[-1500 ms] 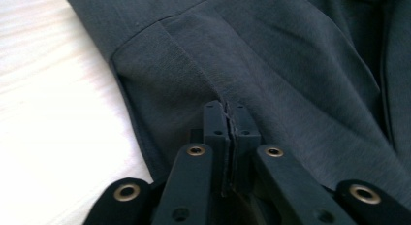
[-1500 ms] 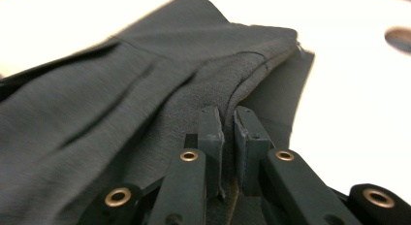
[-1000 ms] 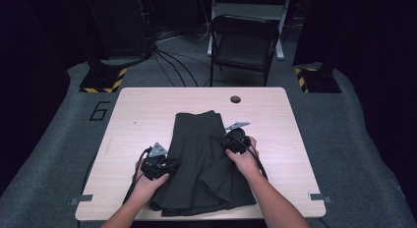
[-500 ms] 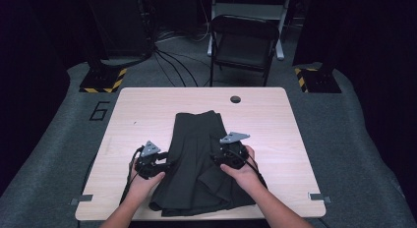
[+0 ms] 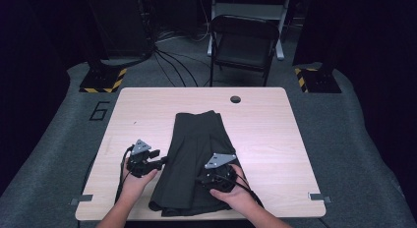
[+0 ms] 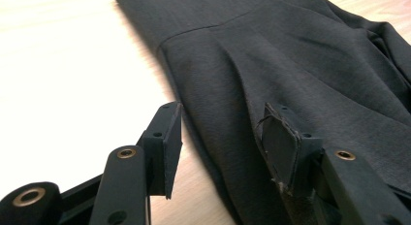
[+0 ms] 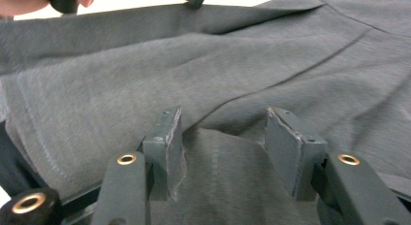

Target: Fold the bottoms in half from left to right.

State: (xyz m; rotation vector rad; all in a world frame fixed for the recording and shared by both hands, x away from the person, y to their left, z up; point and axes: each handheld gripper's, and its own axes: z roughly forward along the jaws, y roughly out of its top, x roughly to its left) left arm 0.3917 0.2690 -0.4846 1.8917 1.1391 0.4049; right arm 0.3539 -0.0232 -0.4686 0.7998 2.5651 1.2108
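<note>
- Left gripper (image 5: 158,163) sat jaws apart, straddling the black skirt's (image 5: 194,154) left edge.
- Right gripper (image 5: 205,179) hovered jaws apart over the skirt, near the table's (image 5: 275,134) front edge.

Dark grey skirt (image 5: 194,161) (plain, no print), pale wood table (image 5: 275,134), black chair (image 5: 242,43)

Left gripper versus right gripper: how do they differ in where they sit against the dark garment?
The left gripper sits at the dark garment's left edge, over the table, with one jaw above bare wood and the other over cloth. The right gripper sits wholly over the garment, near its right side, its jaws astride a raised fold. Both are open, hand-held and aimed at the cloth.
</note>
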